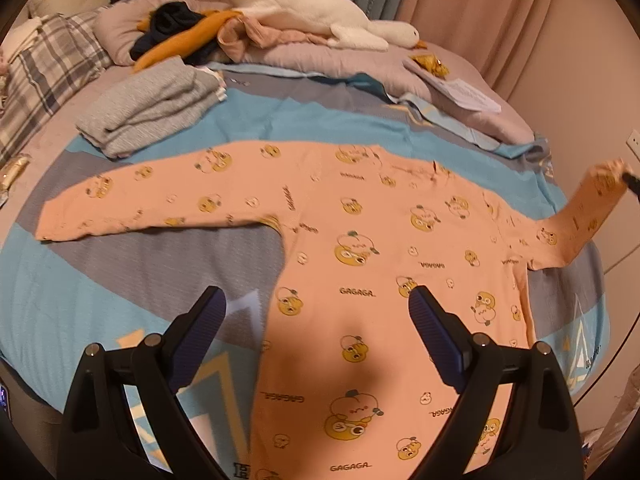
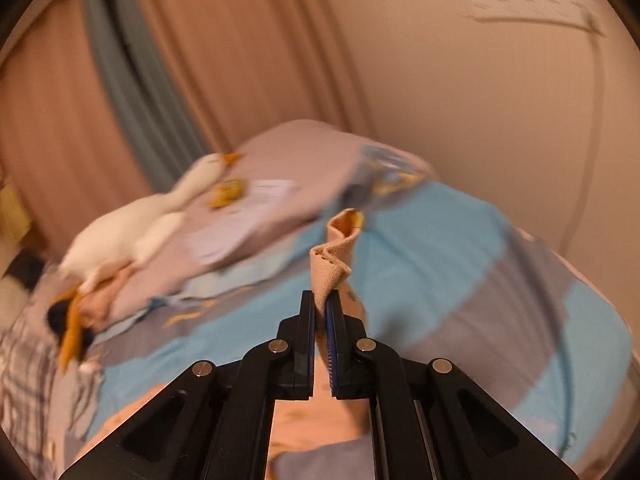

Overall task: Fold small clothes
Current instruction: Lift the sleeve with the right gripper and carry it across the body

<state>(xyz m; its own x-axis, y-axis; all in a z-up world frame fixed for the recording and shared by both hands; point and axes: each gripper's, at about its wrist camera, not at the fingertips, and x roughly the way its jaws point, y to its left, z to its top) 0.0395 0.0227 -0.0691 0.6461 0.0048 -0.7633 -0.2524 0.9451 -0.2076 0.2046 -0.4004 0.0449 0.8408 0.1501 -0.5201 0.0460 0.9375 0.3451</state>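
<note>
Left wrist view: the peach long-sleeved top (image 1: 360, 264) lay spread flat on the blue-and-grey bedspread (image 1: 72, 280), printed side up, its body running toward the camera. One sleeve (image 1: 132, 204) stretched out flat on the cover; the other sleeve (image 1: 576, 220) was lifted at its cuff by the right gripper (image 1: 630, 182), of which only a dark tip showed at the frame edge. The left gripper (image 1: 316, 308) hovered released above the hem area, jaws wide apart and holding nothing. No fold appeared in the top, so the work was judged to be at its first step. A folded grey garment (image 1: 148, 112) rested beyond, apparently finished; a loose heap of clothes (image 1: 192, 36) under a plush goose (image 1: 304, 8) seemingly remained.

Right wrist view: the right gripper (image 2: 320, 312) was clenched on the cuff (image 2: 336, 252), which stood up crumpled between the jaws. This frame was motion-blurred; the top's body was mostly hidden behind the gripper frame, and the far bedding was indistinct.
</note>
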